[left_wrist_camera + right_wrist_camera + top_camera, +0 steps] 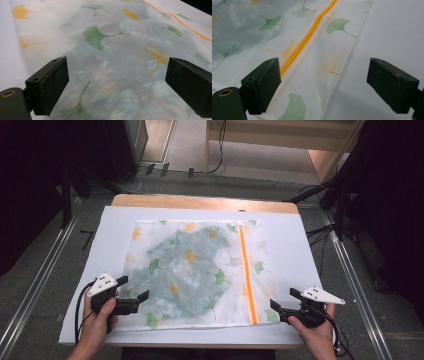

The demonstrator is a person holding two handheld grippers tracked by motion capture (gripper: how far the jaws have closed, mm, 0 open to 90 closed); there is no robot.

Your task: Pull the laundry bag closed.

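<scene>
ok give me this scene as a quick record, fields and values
main item: mesh bag printed with ginkgo leaves, lying flat
contents: folded bluish cloth seen through the mesh
zipper: orange zipper along the bag's right side, running near to far
surface: white sheet over a wooden table
left gripper: left gripper open at the bag's near left corner, fingers either side of mesh
right gripper: right gripper open at the near right corner, beside the zipper
contact: neither is clamped on the bag
</scene>
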